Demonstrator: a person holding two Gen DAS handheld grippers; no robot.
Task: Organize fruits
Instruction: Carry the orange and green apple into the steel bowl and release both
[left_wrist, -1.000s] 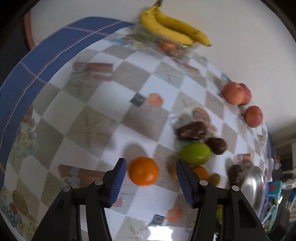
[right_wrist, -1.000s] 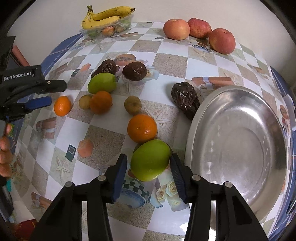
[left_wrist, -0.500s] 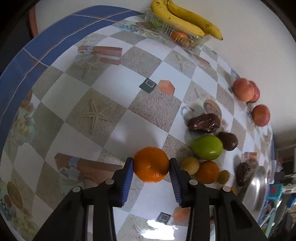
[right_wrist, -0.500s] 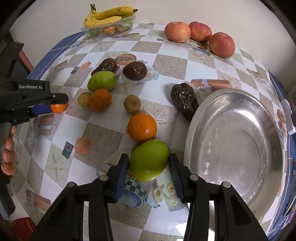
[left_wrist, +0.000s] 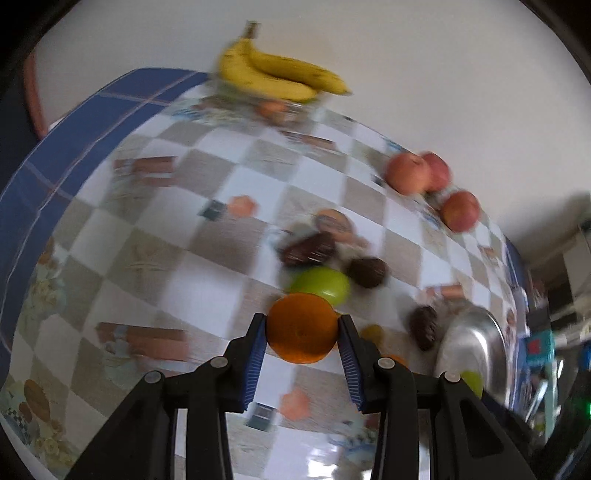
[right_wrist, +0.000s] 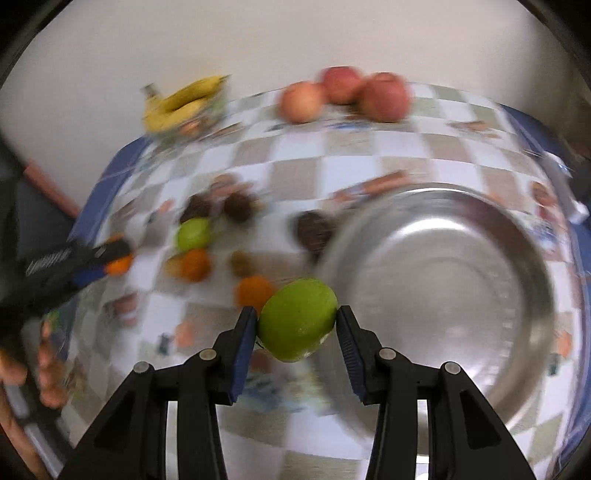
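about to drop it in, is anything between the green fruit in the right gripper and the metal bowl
Nothing visible. The right gripper holds the green fruit beside the metal bowl, at its near left rim, and the bowl looks empty.

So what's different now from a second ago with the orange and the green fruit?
The left gripper was open around the orange; now it is shut on it and lifting. The right gripper has closed on the green fruit and swung it toward the metal bowl. Bananas and apples stayed put.
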